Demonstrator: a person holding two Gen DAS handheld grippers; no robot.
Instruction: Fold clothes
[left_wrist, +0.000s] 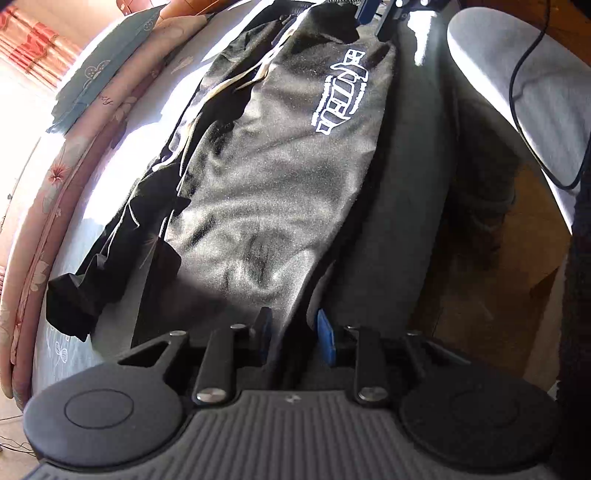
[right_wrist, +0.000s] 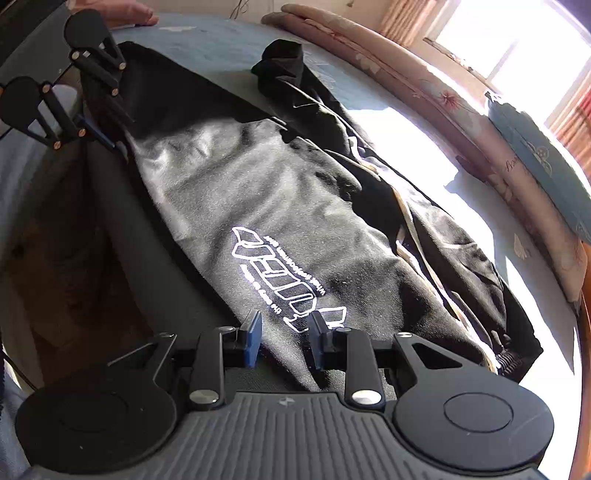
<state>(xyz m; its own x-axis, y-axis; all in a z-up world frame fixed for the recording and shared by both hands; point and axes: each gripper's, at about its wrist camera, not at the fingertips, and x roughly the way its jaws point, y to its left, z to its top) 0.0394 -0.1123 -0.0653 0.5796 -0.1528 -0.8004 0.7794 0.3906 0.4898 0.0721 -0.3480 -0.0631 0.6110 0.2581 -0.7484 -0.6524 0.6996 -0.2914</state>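
Note:
A black garment (left_wrist: 266, 177) with a white printed logo (left_wrist: 341, 92) lies lengthwise on a bed, its near long edge raised and stretched between my two grippers. My left gripper (left_wrist: 295, 336) is shut on one end of that edge, with cloth running between its blue pads. It also shows at the top left of the right wrist view (right_wrist: 107, 136). My right gripper (right_wrist: 286, 341) is shut on the other end of the garment (right_wrist: 258, 192), beside the logo (right_wrist: 280, 273). In the left wrist view the right gripper (left_wrist: 369, 18) sits at the top. A black sleeve (left_wrist: 70, 306) trails onto the sheet.
A rolled pink floral quilt (right_wrist: 424, 85) and a blue pillow (right_wrist: 546, 173) run along the bed's far side, under a bright window (right_wrist: 498, 48). The wooden floor (left_wrist: 498, 258) lies off the near bed edge. A black cable (left_wrist: 517, 92) crosses a pale grey surface.

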